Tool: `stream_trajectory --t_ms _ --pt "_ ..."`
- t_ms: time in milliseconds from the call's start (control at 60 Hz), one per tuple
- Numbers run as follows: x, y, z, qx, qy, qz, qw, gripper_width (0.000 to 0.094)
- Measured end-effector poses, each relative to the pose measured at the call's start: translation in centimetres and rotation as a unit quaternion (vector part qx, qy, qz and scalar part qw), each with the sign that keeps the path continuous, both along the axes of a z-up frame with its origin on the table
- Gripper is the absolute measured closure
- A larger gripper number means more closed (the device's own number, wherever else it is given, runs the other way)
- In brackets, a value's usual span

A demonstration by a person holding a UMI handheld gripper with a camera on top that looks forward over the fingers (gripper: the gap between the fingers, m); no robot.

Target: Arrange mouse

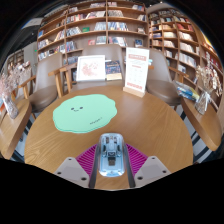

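A grey computer mouse (111, 154) with a clear shell is held between my two fingers, just above the near edge of a round wooden table (150, 125). My gripper (111, 160) is shut on the mouse; the purple pads (92, 159) press on both of its sides. A pale green cloud-shaped mouse mat (84, 112) lies on the table beyond the fingers, a little to the left.
At the table's far edge stand a picture display (90, 68), a small book (113, 70) and an upright sign (136, 70). Chairs (43, 93) surround the table. Bookshelves (100, 25) fill the background.
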State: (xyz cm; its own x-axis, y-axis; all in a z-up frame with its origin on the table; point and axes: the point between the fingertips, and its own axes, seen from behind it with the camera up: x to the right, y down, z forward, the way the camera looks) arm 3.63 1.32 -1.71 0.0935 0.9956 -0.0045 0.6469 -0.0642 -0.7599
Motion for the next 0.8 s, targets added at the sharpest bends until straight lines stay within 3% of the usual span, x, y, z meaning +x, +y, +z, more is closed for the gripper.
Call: stream_trajectory --t_ms 133,217,350,467,650,800 --pt "0.7 -0.3 0.7 -0.011 -0.02 0.0 1.0 0.0537" --pt "0.1 -0.4 4.2 -0.023 0.0 0.003 1.0 0.0543" --pt "-4.5 -1.7 11.0 -0.022 0.052 0.022 0.998 0.0545" --pt "-10.0 -4.4 13.5 -0.021 0.071 0.041 0.996 0.0544" --pt "-16.4 -9.1 7.8 -0.029 0.031 0.058 0.997 0.0546" --pt "-17.4 -9.4 1.9 -0.005 -0.007 0.057 0.998 0.0543"
